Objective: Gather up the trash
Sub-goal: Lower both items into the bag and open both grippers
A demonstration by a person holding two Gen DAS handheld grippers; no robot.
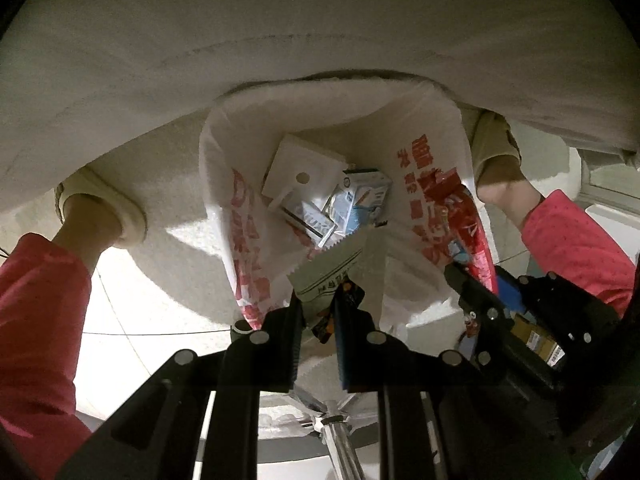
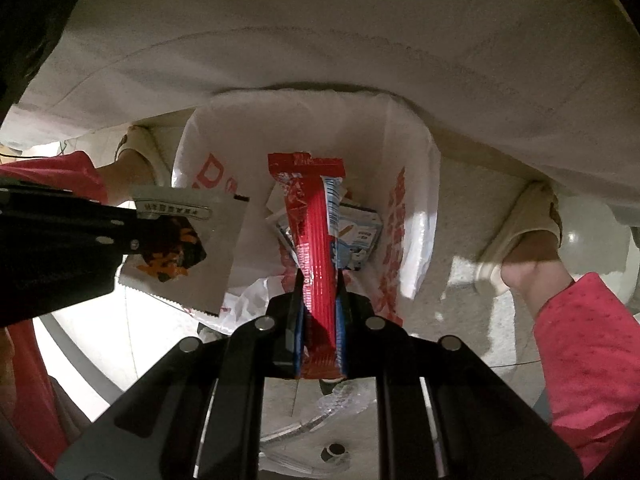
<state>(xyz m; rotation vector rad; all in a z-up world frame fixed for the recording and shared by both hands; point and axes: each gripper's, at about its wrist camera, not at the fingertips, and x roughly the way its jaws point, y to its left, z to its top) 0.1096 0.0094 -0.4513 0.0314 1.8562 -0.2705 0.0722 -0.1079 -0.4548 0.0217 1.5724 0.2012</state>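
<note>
Left tongs [image 1: 320, 300] pinching a packet [image 1: 328, 276], right tongs [image 2: 319, 292] pinching a red wrapper [image 2: 314, 224], both over the open bag [image 2: 412, 160].

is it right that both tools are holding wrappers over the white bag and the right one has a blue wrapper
Not quite: the right tool is shut on a red wrapper, as the right wrist view shows. The rest holds: the left tool grips a silver packet, and both hang over the white bag.
</note>
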